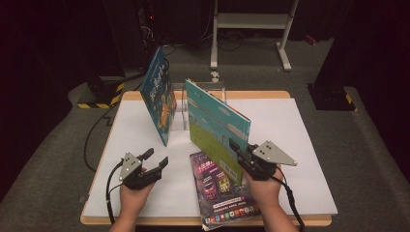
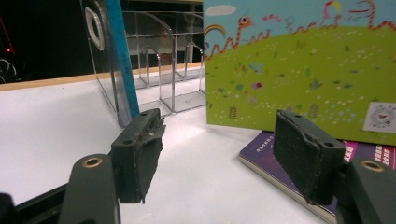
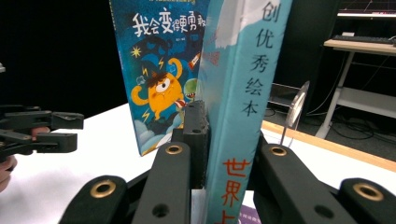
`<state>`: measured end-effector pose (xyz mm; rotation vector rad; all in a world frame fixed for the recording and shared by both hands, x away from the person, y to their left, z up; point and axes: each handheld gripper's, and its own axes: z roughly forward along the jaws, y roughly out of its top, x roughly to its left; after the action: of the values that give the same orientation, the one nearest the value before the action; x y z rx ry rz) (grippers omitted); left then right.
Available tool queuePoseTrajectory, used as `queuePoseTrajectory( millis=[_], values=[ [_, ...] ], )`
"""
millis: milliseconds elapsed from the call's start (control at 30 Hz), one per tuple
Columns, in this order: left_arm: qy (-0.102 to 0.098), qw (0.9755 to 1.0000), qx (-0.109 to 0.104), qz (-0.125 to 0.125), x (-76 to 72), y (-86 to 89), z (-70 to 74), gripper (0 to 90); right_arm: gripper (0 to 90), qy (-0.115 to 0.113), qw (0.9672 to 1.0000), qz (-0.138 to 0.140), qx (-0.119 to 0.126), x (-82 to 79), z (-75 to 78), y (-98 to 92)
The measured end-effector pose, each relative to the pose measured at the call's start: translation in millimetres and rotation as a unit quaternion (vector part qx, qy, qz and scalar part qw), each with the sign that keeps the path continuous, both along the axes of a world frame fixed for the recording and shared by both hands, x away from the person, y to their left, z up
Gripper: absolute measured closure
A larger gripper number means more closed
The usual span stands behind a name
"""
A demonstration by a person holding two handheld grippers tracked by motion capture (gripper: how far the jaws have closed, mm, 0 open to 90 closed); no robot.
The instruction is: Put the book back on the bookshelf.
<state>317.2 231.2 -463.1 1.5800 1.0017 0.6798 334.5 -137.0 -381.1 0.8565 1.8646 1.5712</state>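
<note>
The right gripper (image 1: 240,151) is clamped tight on the spine of a tall picture book (image 1: 218,128) with a green and blue cover. The two black jaws press on the book from both sides, and the right gripper view shows the spine (image 3: 243,107) standing straight up between them, with Chinese letters running down it. The book stands up on its bottom edge near the middle of the white table (image 1: 300,145), and its low corner sits over a purple book (image 1: 220,191) that lies flat at the near edge. The left gripper (image 1: 157,159) is let go and holds nothing; its jaws stand apart above the bare table, to the left of the purple book. In the left gripper view the green cover (image 2: 299,74) is in front of the open jaws but not between them. Another book, blue with an orange monster (image 1: 160,99) on it, stands leaning in a clear plastic rack (image 1: 181,111) at the far side of the table. The green and blue book is just beside that rack, on its right. A person's hands hold both grippers from the near side.
</note>
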Motion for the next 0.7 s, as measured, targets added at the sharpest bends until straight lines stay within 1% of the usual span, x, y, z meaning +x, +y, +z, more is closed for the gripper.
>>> queuePoseTrajectory(
  millis=[100, 167, 233, 300, 400, 433, 533, 567, 633, 700],
  values=[
    [0.0, 1.0, -0.002, 0.001, 0.1, 0.8, 0.2, 33.4, 79.0, -0.002, 1.0, -0.005, -0.006, 2.6, -1.2, 9.0],
    [0.0, 1.0, -0.003, 0.0, 0.1, 0.8, 0.6, 33.5, 78.7, -0.004, 0.9998, -0.008, -0.016, 4.8, -2.1, 17.3],
    [-0.001, 1.0, -0.003, -0.001, -0.2, 0.9, 1.4, 33.6, 78.9, -0.009, 0.9997, -0.006, -0.021, 4.1, -1.5, 20.8],
    [-0.001, 1.0, -0.006, -0.004, -1.3, -0.3, 3.6, 33.7, 78.9, -0.012, 0.9995, -0.003, -0.028, 1.9, -0.9, 23.2],
    [-0.009, 0.9999, -0.006, -0.013, -4.4, -4.9, 9.6, 34.0, 79.3, -0.009, 0.9995, 0.004, -0.031, -0.2, 0.4, 26.0],
    [-0.013, 0.9998, -0.002, -0.017, -5.8, -6.2, 11.9, 34.6, 79.6, -0.006, 0.9994, 0.007, -0.032, -1.7, 1.1, 27.8],
    [-0.02, 0.9994, -0.006, -0.026, -9.5, -11.6, 18.8, 35.2, 80.2, -0.003, 0.9994, 0.012, -0.034, -5.8, 2.1, 33.4],
    [-0.023, 0.9993, -0.005, -0.031, -10.6, -13.7, 21.3, 36.7, 80.2, -0.002, 0.9994, 0.014, -0.032, -7.0, 2.3, 35.2],
    [-0.028, 0.9988, -0.003, -0.039, -12.1, -18.9, 26.5, 40.9, 80.2, -0.005, 0.9991, 0.012, -0.039, -11.0, 2.3, 40.1],
    [-0.03, 0.9985, 0.0, -0.046, -10.9, -25.0, 30.6, 43.5, 80.1, -0.004, 0.9991, 0.011, -0.041, -13.5, 2.1, 42.7]
  ],
)
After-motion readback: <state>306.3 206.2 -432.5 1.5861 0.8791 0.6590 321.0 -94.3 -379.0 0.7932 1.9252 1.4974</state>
